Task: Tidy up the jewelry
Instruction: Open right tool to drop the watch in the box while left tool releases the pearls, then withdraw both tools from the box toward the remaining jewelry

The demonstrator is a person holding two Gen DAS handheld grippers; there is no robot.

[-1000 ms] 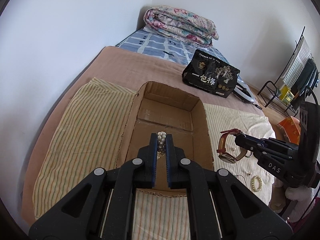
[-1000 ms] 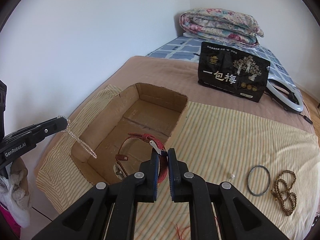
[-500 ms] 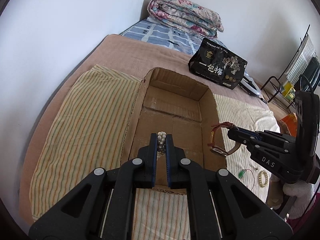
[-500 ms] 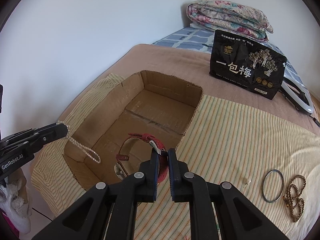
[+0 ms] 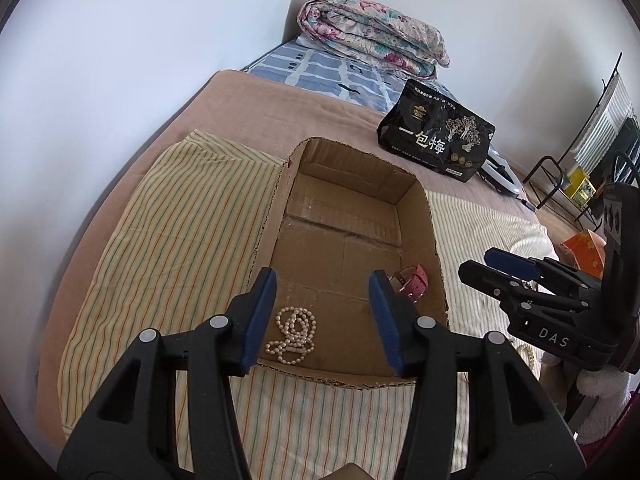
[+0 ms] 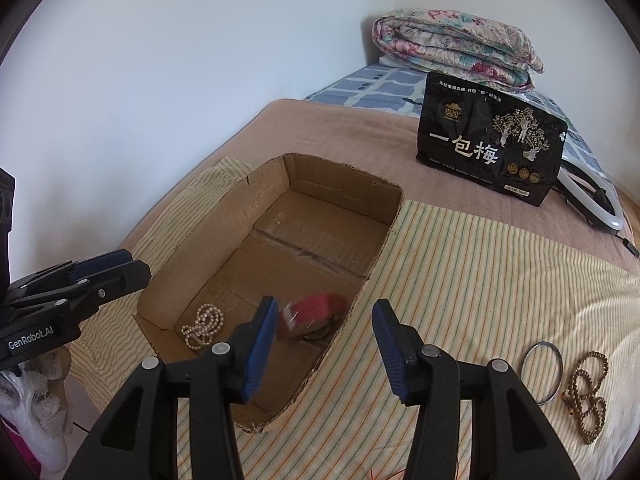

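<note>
Both claws opening w/ nothing gripped. Left claw (image 5: 322,292) is hanging over the cardboard box (image 5: 416,188); pearl necklace (image 5: 292,336) is lying bunched on the box floor near the front wall, long axis running front-to-back. Right claw (image 6: 325,320) is hovering over the box's right edge; red-strap watch (image 6: 316,312) is sitting blurred inside, orientation unclear.

We are in a home bedroom: a bed (image 6: 340,120) set against white walls, a folded floral quilt (image 6: 452,46) at its far end on a blue checked sheet (image 5: 332,72), and a metal rack (image 5: 592,128) standing at the right.
</note>
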